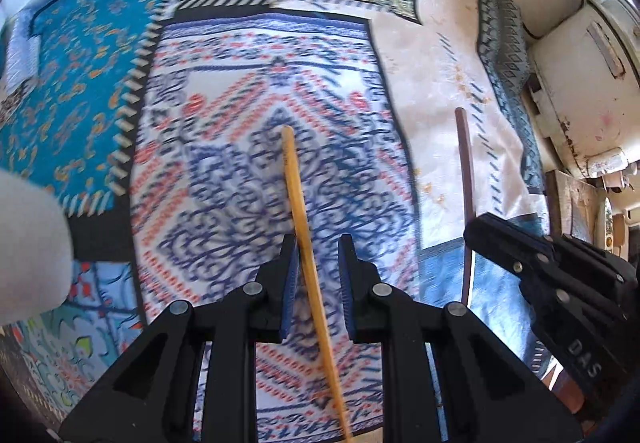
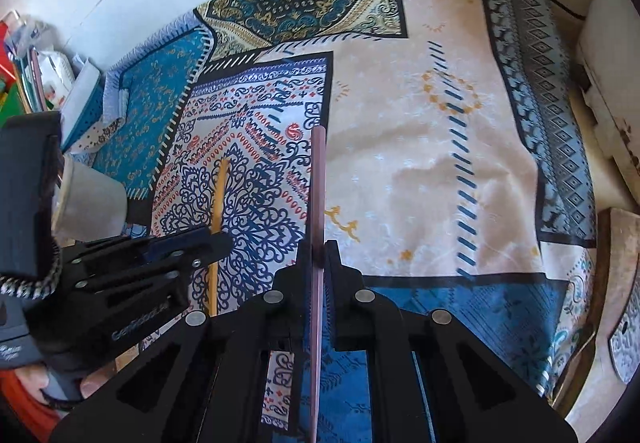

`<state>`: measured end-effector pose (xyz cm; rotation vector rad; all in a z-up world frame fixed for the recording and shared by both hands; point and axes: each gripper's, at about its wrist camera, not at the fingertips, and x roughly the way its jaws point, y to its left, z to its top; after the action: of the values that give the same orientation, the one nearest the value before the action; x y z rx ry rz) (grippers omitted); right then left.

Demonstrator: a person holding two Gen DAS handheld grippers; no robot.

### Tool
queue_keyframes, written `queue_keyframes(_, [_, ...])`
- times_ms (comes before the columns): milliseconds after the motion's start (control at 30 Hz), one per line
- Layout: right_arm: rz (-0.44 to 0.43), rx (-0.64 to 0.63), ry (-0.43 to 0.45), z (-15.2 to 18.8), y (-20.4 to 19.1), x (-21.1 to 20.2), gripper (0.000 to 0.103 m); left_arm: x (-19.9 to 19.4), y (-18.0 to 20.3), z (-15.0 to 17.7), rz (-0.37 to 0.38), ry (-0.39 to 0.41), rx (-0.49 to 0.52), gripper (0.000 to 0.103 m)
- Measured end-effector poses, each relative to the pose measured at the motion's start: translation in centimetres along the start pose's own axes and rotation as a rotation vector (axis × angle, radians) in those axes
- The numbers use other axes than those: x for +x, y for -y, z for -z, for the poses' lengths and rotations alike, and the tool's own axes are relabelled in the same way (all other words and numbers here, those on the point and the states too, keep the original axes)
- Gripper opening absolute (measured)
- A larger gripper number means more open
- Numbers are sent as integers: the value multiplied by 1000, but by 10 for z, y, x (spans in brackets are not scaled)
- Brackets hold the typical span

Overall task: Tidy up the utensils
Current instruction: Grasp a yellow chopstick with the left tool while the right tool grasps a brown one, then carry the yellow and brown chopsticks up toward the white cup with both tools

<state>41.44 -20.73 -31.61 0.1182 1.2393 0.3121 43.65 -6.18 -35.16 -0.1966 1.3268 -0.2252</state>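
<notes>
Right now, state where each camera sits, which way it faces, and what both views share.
Left wrist: on the left gripper, looking forward and down along its fingers at the patterned cloth; its jaws flank a yellow stick, and the right gripper enters at right.
Right wrist: on the right gripper, facing down at the same cloth; its jaws pinch a dark stick, and the left gripper shows at left.
Shared: both sticks, both grippers, the cloth, the white cup.

Matt wooden yellow chopstick, patterned woven cloth
</notes>
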Motion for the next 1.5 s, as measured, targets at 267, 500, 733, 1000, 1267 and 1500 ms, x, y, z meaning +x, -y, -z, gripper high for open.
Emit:
queue_keyframes(267, [4, 44, 24, 3, 24, -14, 6, 11, 23, -12, 0, -3, 45, 18])
queue_keyframes(500, [-5, 49, 30, 3, 26, -17, 6, 14, 30, -14, -49, 6, 56, 12])
queue_keyframes(733, [-20, 25, 66, 1, 13, -30, 6, 10, 29, -10, -56, 36, 69, 4])
queue_keyframes(1000, [-20, 13, 144, -1, -1, -59, 6, -22, 16, 13, -28, 77, 18, 4])
queue_keyframes(1267, [-30, 5, 229, -2, -23, -90, 3, -100, 19, 32, -57, 260, 58, 4])
queue_keyframes(1500, [-3, -57, 285, -4, -52, -109, 3, -160, 17, 45, -60, 401, 79, 4])
